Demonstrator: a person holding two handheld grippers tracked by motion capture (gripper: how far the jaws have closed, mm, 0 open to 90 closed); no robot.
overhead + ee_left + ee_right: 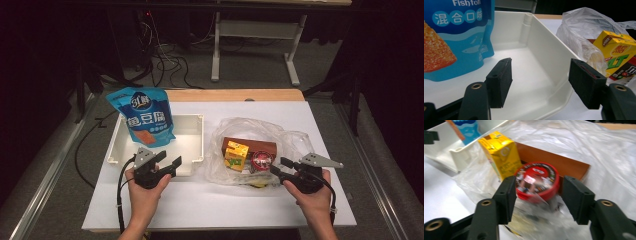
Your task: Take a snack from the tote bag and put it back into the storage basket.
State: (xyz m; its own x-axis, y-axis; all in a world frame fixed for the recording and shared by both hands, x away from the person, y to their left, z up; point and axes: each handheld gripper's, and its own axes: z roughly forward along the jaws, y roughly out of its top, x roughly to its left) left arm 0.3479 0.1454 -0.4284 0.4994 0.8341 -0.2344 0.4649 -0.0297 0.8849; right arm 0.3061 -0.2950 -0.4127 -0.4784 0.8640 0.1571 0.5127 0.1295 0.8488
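One blue fish-tofu pouch (144, 116) stands in the white plastic tray (192, 145) at ten o'clock; my right claw (281, 167) gapes around the round red tin (537, 181), ungripped, in the clear bag (295, 140) with the yellow carton (236, 154)

In the right gripper view we see the red round tin (537, 182) smeared by motion blur, its lid print unreadable. The blue pouch (454, 35) runs off the top and left edges of the left gripper view. The clear plastic bag (250, 135) veils the brown box (262, 147), and what lies beneath the tin we cannot tell.
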